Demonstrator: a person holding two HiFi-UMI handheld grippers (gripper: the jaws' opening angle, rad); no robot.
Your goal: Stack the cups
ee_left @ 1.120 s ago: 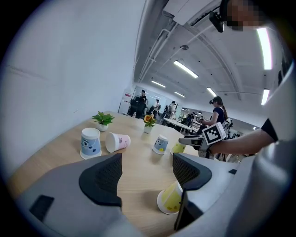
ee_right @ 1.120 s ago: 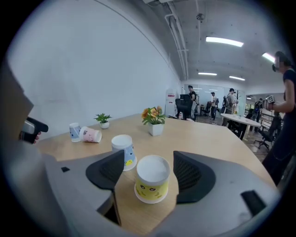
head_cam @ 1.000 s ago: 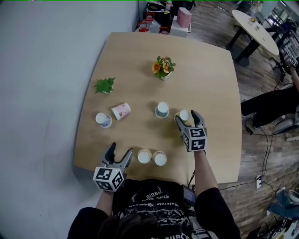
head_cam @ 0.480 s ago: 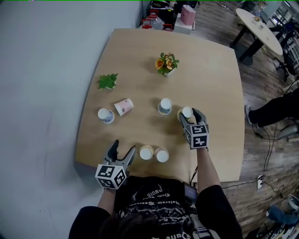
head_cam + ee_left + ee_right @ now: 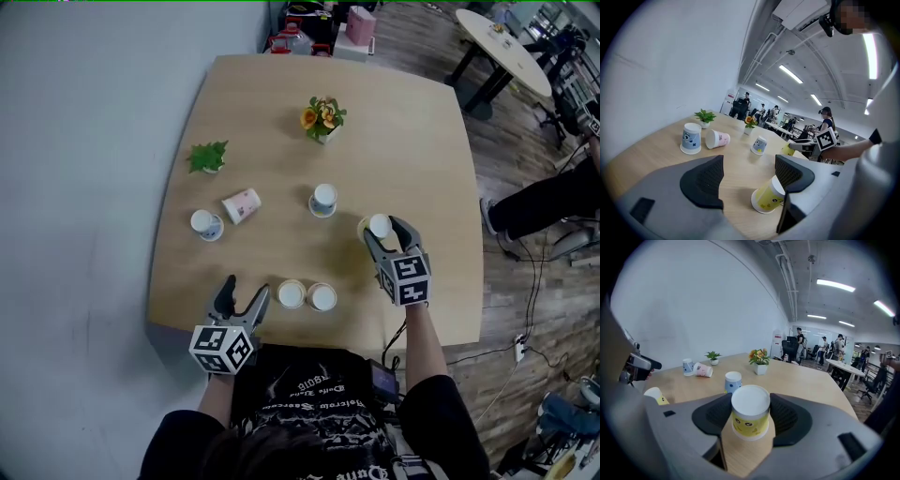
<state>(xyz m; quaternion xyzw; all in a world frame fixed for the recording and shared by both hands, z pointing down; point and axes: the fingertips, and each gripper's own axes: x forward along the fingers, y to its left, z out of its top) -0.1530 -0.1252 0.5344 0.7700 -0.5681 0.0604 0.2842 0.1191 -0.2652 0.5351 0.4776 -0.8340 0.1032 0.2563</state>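
Fingers of right gripper (image 5: 383, 232), just closed, clasp 1 inverted yellow cup (image 5: 750, 417), nearer the person than the flower pot (image 5: 322, 120); left gripper (image 5: 243, 292) gapes empty. Advisable: lift level, squeeze gently.

Bright ceiling lights (image 5: 836, 285) overhead; fisheye edges warped and dark.

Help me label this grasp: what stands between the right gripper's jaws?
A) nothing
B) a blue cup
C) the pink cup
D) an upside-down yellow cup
D: the right gripper, its jaws having just been closing, presses both pads on the upside-down yellow cup.
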